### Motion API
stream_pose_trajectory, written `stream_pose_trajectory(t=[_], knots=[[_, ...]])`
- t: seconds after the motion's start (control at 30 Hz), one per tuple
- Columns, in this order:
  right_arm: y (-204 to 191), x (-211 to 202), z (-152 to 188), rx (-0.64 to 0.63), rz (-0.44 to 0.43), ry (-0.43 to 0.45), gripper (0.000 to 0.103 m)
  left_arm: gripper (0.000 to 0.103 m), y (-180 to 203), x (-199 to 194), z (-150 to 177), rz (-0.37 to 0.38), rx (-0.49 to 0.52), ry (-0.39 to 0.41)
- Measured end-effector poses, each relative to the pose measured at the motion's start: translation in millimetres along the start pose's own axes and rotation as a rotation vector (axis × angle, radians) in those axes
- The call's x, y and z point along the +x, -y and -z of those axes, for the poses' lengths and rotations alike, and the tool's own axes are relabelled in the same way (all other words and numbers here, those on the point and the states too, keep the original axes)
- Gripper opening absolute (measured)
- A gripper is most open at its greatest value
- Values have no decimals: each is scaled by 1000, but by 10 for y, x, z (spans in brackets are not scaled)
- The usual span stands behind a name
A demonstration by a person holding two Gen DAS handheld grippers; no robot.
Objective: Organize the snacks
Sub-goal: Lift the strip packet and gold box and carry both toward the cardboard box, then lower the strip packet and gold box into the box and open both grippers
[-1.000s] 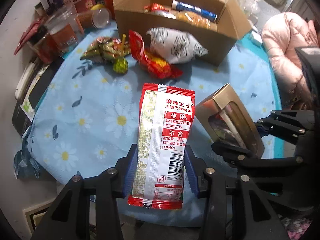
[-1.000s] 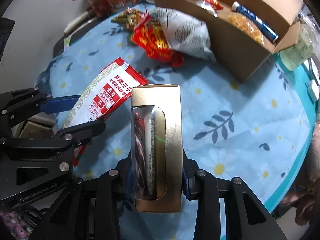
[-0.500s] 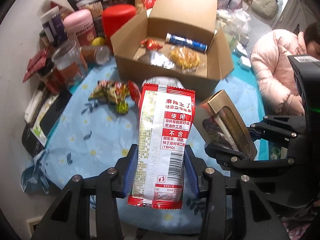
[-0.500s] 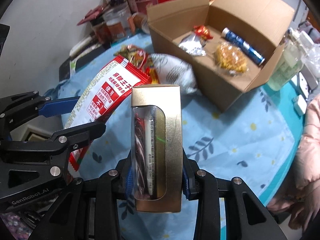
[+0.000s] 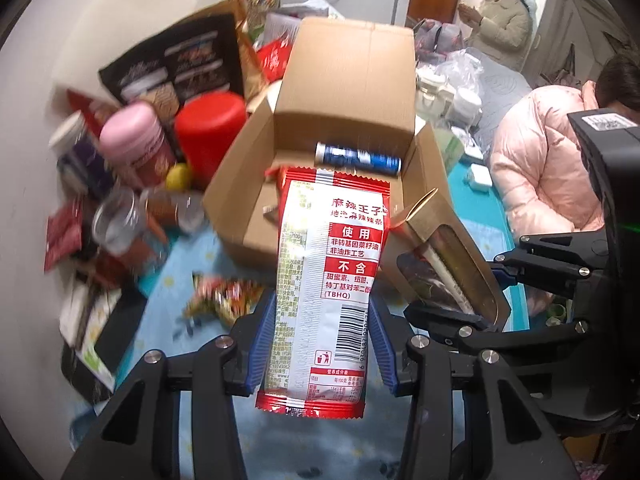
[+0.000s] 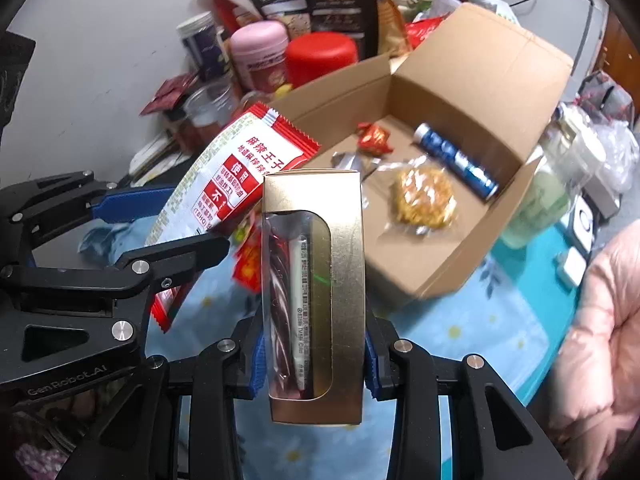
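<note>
My left gripper (image 5: pixel 322 344) is shut on a red and white snack packet (image 5: pixel 328 280), held upright in the air in front of the open cardboard box (image 5: pixel 352 80). My right gripper (image 6: pixel 314 356) is shut on a gold window box (image 6: pixel 316 280) of snacks, also held up, just right of the left one. The packet (image 6: pixel 236 184) and left gripper (image 6: pixel 132 232) show at the left in the right wrist view. The cardboard box (image 6: pixel 480 92) holds a blue tube (image 6: pixel 456 160), a yellow snack bag (image 6: pixel 424 200) and a small red wrapper (image 6: pixel 374 138).
Jars with pink (image 5: pixel 134 140) and red (image 5: pixel 210 132) lids, a dark bag (image 5: pixel 172 60) and clutter crowd the table's back left. Loose snacks (image 5: pixel 224 296) lie on the blue flowered cloth (image 6: pixel 460 320). A person in a pink jacket (image 5: pixel 544 168) sits at the right.
Both grippers have risen and moved toward the cardboard box with their snacks still held. The box now looms closer and its inside shows more.
</note>
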State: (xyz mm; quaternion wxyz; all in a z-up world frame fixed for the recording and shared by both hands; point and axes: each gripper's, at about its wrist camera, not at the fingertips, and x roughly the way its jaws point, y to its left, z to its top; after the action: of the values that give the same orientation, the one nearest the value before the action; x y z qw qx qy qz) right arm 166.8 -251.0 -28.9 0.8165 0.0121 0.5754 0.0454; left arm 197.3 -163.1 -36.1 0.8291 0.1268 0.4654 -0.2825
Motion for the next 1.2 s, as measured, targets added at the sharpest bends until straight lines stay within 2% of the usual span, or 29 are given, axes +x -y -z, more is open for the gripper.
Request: stream_pose_trajectory(t=[0.3,0.57,0.87,1.2], knots=[[353,40,-479,24,29,50,37,44,-16,203,-573,-6,56,37],[663,234,-813,22,51,56,37,44,-79,567,-935,-10,45,30],[967,601,-1047,17,72,22,37,44,-147,1050,-1090,-21,9,-6],[1187,1047,-1161,37,111,-38,37,44,-275,1593,-1151,-51,-49,-101]])
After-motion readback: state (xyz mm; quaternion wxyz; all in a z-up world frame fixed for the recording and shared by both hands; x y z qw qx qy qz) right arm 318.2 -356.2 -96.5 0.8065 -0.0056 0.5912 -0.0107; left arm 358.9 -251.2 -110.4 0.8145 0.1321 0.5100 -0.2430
